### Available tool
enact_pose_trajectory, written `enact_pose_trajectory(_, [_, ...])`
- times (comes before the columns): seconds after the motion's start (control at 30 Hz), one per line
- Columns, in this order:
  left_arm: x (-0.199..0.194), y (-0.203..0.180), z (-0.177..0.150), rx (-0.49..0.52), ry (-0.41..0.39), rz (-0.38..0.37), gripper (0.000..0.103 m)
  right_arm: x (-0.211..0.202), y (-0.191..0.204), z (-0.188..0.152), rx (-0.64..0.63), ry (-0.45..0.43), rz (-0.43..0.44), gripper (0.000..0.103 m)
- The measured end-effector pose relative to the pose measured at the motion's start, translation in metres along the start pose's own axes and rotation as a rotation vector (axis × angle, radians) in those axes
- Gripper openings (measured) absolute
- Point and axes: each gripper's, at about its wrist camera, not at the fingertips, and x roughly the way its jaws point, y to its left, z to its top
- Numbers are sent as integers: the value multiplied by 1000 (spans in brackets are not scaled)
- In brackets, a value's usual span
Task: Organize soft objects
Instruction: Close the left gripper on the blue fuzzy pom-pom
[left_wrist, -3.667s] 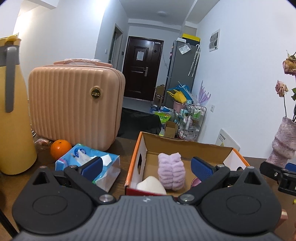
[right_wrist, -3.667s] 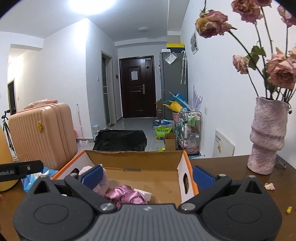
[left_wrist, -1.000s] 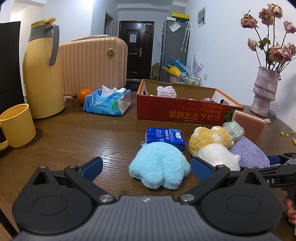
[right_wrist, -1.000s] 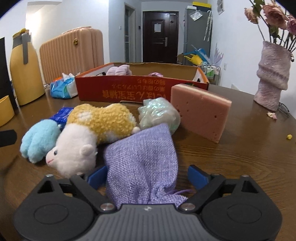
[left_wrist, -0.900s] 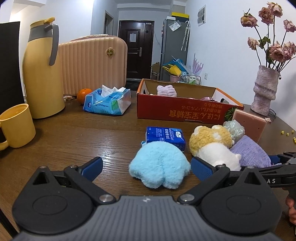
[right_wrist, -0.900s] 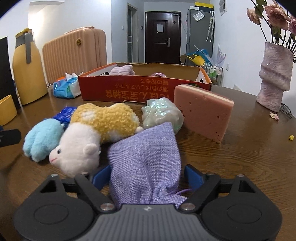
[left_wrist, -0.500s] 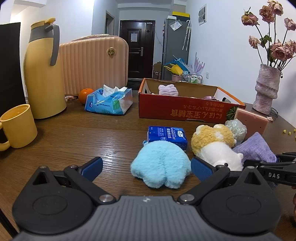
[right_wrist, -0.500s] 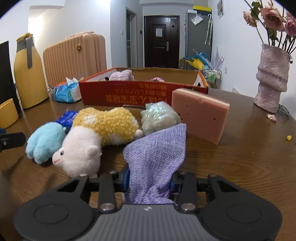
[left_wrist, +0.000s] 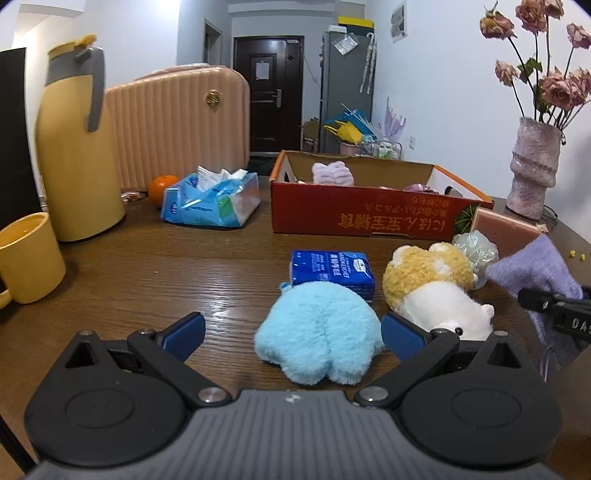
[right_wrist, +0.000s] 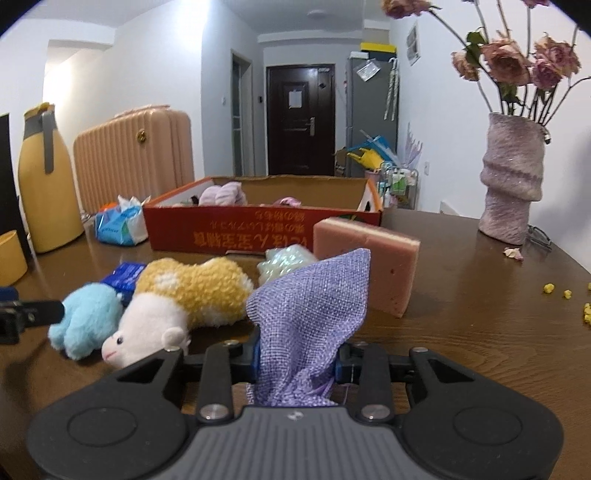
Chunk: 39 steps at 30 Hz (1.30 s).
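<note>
My right gripper (right_wrist: 295, 360) has a purple woven pouch (right_wrist: 314, 299) between its pads; the jaws are closing on it and the pouch stands up off the table. The pouch (left_wrist: 532, 269) also shows at the right of the left wrist view. My left gripper (left_wrist: 291, 332) is open and low over the table, with a light blue plush (left_wrist: 321, 314) lying just ahead between its fingers, untouched. A yellow-and-white plush (right_wrist: 192, 288), a shiny crumpled ball (right_wrist: 288, 262) and a pink sponge (right_wrist: 369, 254) lie beside the pouch. The red cardboard box (left_wrist: 369, 218) behind holds a lilac soft item.
A blue tissue packet (left_wrist: 332, 266) lies behind the blue plush. On the left stand a yellow jug (left_wrist: 77, 147), a yellow mug (left_wrist: 26, 258), an open tissue pack (left_wrist: 210, 203), an orange (left_wrist: 162, 186) and a pink suitcase (left_wrist: 177, 122). A vase (right_wrist: 513, 177) of flowers stands at the right.
The right gripper's jaws went from wide apart to closed around the purple pouch, and the pouch rose off the table. The left gripper stayed put and open.
</note>
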Motion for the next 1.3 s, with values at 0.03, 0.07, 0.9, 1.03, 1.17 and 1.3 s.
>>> enact_pose_trajectory(0.03, [3,-1,1,5,9,-8,103,-1,-1,0,6,-7,-3,32])
enact_pose_trajectory(0.07, [6,-3,1,11,17,-14,103,-2,-2,1,11,-14,-6,32])
enact_pose_trajectory(0.9, [70,-15,7,40,176,-21,103,-2,-6,2,38,-20,-5,32])
enact_pose_trajectory(1.03, [69,-15,5,44,169,-19,103,-2,-6,2,36,-18,-5,32])
enact_pose_trajectory(1.17, [68,-15,4,47,168,-34,103,-2,-6,1,33,-18,-6,32])
enact_pose_trajectory(1.3, [66,-15,5,55,154,-40,88,-2,-6,2,33,-21,-11,32])
